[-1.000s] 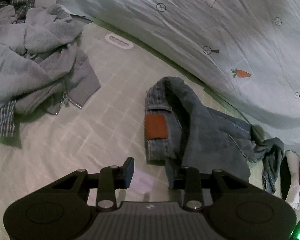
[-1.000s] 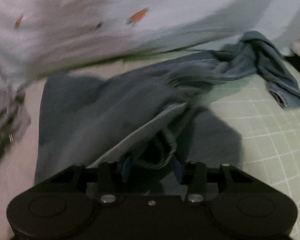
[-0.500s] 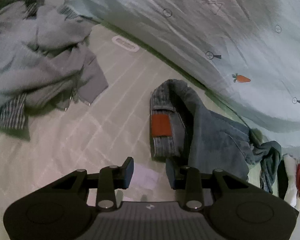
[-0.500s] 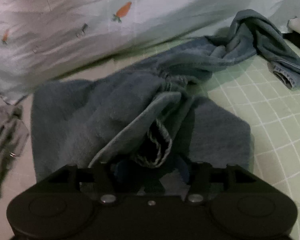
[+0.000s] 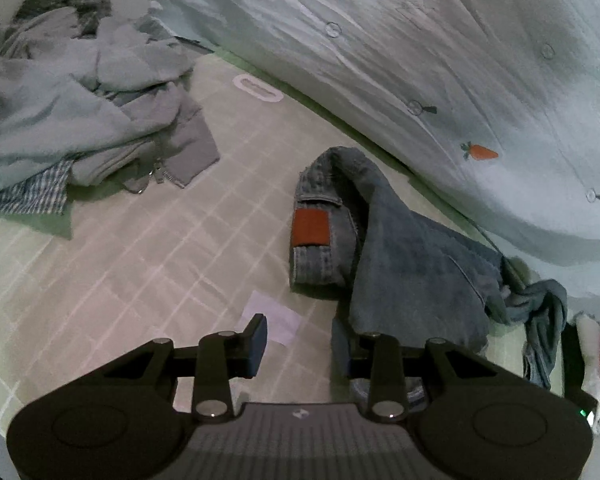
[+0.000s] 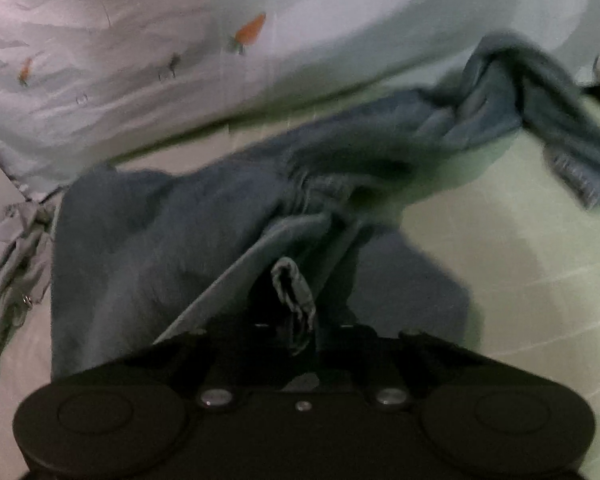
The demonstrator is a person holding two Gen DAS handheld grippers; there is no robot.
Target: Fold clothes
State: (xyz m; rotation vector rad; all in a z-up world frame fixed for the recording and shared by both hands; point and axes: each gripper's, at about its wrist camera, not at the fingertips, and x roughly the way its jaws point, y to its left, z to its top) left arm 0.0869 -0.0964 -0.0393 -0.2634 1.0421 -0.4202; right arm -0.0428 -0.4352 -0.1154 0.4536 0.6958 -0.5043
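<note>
Matte black left gripper: ribbed grey deck; silver screws; dark blue fingers

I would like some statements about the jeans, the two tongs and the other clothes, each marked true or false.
1. The left tongs are open and hold nothing. True.
2. The right tongs are shut on the jeans. True.
3. The jeans lie neatly folded. False: they are crumpled, one leg twisted.
4. The patch on the waistband is green. False: it is orange-brown.
5. A pile of grey clothes lies apart from the jeans. True.
</note>
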